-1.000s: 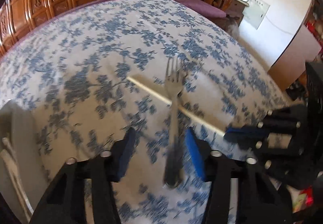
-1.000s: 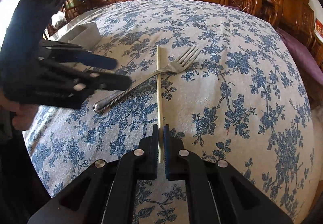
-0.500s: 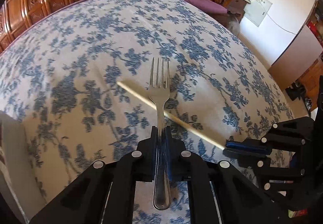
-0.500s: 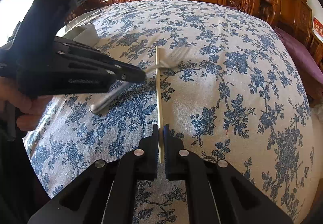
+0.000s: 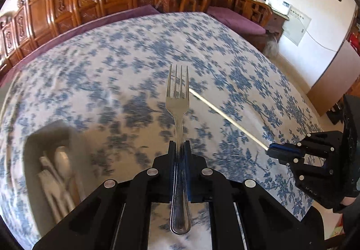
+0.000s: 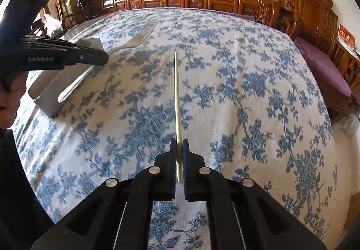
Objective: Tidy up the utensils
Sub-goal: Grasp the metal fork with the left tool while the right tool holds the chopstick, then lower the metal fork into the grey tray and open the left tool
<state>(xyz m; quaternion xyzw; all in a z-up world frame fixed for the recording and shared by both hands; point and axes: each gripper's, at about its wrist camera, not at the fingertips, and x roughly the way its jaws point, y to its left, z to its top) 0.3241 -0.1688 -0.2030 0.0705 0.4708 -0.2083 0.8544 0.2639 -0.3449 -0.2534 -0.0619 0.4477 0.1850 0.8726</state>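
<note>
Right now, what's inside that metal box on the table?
In the left wrist view the metal box holds a spoon and some pale utensils, all blurred. Its floor and anything beneath them are covered, so I cannot tell more.

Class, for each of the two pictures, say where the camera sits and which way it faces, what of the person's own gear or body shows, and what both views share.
Left wrist: on the left gripper, looking down along the held fork across the tablecloth; the right gripper shows at right.
Right wrist: on the right gripper, looking along the held chopstick; the left gripper and a hand show at left.
Shared: fork, chopstick, metal container, tablecloth.
</note>
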